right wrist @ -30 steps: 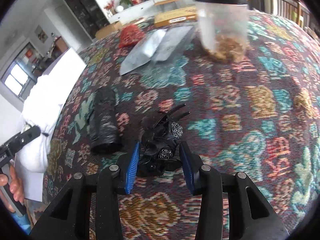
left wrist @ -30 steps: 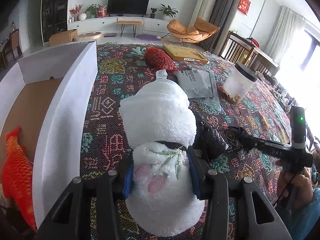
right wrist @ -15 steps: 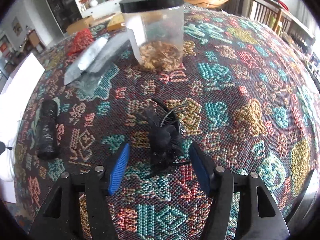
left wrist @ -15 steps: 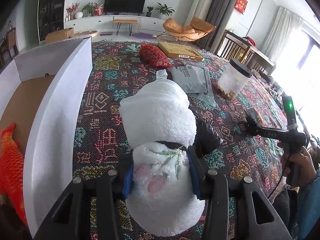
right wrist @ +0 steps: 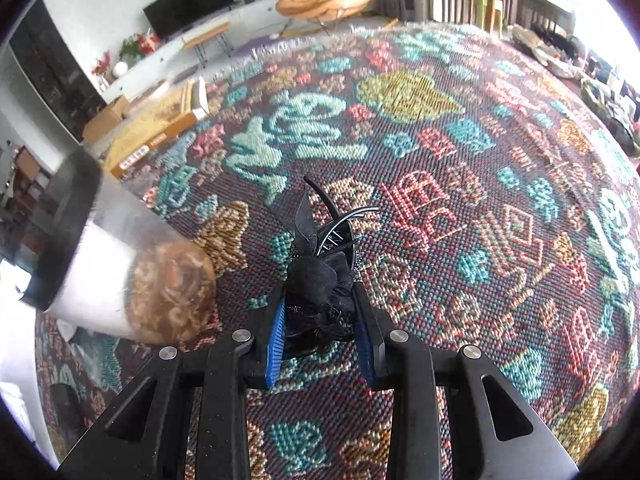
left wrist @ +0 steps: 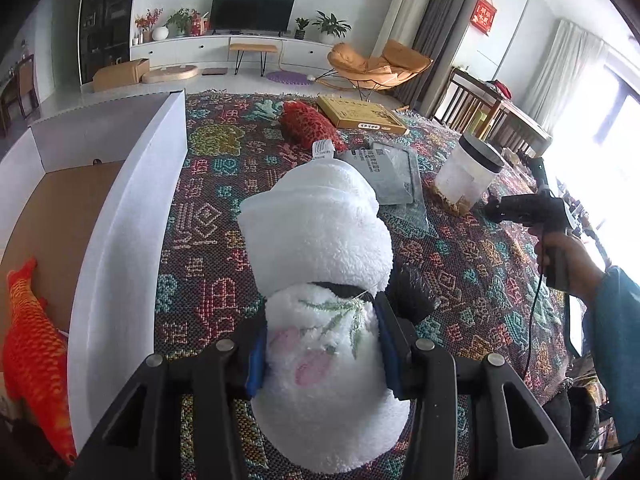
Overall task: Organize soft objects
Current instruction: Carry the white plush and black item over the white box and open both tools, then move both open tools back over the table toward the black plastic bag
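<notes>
The counter (left wrist: 208, 216) is covered by a dark maroon woven cloth (right wrist: 460, 184) patterned with teal, red, pink and mustard motifs. A white plush toy (left wrist: 320, 240), embroidered with green leaves and a pink patch, is seen beside a white box (left wrist: 124, 216) with a brown floor. Inside that box a red-and-orange scaled fish toy (left wrist: 32, 344) is shown. Behind the plush toy, a red cushion (left wrist: 310, 124) with dark speckles is visible. A black fabric hair clip (right wrist: 320, 280) is framed by blue pads (right wrist: 276, 332). A clear jar (right wrist: 100, 260) is capped in black.
</notes>
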`<state>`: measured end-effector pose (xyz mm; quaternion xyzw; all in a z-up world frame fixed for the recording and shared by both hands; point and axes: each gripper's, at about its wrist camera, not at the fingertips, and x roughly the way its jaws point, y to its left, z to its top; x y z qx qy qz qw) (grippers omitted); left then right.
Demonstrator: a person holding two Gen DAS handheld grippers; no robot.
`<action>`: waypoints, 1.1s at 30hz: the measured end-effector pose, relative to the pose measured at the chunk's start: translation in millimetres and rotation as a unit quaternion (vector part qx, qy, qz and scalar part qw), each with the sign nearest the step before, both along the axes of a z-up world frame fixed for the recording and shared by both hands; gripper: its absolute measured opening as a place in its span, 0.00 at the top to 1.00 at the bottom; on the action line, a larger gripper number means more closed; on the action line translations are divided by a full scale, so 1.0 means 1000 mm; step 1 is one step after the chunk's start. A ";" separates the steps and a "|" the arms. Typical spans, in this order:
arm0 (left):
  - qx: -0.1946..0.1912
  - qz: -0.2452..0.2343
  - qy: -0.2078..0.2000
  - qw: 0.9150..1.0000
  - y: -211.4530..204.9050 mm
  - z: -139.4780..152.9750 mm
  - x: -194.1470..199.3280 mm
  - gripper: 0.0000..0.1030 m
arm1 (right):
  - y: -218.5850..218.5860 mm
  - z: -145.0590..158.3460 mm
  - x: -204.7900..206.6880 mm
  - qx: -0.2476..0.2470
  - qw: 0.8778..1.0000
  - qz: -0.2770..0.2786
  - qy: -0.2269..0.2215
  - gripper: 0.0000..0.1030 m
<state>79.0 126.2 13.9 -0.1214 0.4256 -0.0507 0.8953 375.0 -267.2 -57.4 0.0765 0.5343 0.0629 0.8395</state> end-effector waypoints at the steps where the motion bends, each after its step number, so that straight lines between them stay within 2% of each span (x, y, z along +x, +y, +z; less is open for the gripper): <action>1: -0.001 0.001 0.000 1.000 0.001 0.002 0.001 0.56 | 0.002 0.001 0.004 -0.008 1.000 0.001 0.003 0.68; 2: -0.005 0.002 -0.001 1.000 0.002 0.004 0.002 0.56 | 0.002 0.005 0.008 -0.014 1.000 0.001 0.002 0.68; 4: -0.014 0.004 -0.005 1.000 0.006 0.010 0.003 0.56 | 0.000 0.027 0.012 -0.015 0.999 -0.005 -0.030 0.69; 9: -0.049 0.020 -0.032 0.998 0.034 0.041 -0.005 0.56 | 0.022 0.115 -0.007 -0.023 0.992 0.022 -0.124 0.69; 13: -0.056 0.054 -0.060 0.995 0.075 0.070 -0.027 0.56 | 0.088 0.174 -0.049 -0.007 0.982 0.098 -0.163 0.69; 16: -0.032 0.088 -0.069 0.993 0.111 0.082 -0.052 0.56 | 0.161 0.197 -0.096 0.033 0.970 0.171 -0.168 0.69; 19: -0.007 0.136 -0.055 0.989 0.151 0.079 -0.084 0.56 | 0.246 0.203 -0.155 0.099 0.950 0.257 -0.147 0.69; 22: 0.036 0.177 -0.028 0.983 0.183 0.067 -0.117 0.54 | 0.330 0.201 -0.220 0.158 0.915 0.352 -0.115 0.68; 25: 0.069 0.206 0.004 0.976 0.204 0.051 -0.143 0.36 | 0.399 0.193 -0.274 0.202 0.882 0.419 -0.079 0.63; 26: 0.076 0.220 0.007 0.973 0.210 0.048 -0.150 0.20 | 0.417 0.187 -0.286 0.214 0.872 0.435 -0.064 0.55; 27: 0.080 0.235 0.010 0.969 0.215 0.045 -0.156 0.10 | 0.434 0.182 -0.295 0.215 0.866 0.449 -0.051 0.23; 29: 0.080 0.256 0.005 0.963 0.222 0.045 -0.165 0.10 | 0.449 0.173 -0.309 0.199 0.863 0.462 -0.048 0.20; 31: 0.075 0.264 -0.008 0.962 0.224 0.047 -0.170 0.10 | 0.442 0.166 -0.313 0.192 0.864 0.461 -0.058 0.20; 33: 0.065 0.265 -0.023 0.962 0.220 0.050 -0.170 0.10 | 0.425 0.159 -0.307 0.170 0.877 0.442 -0.082 0.20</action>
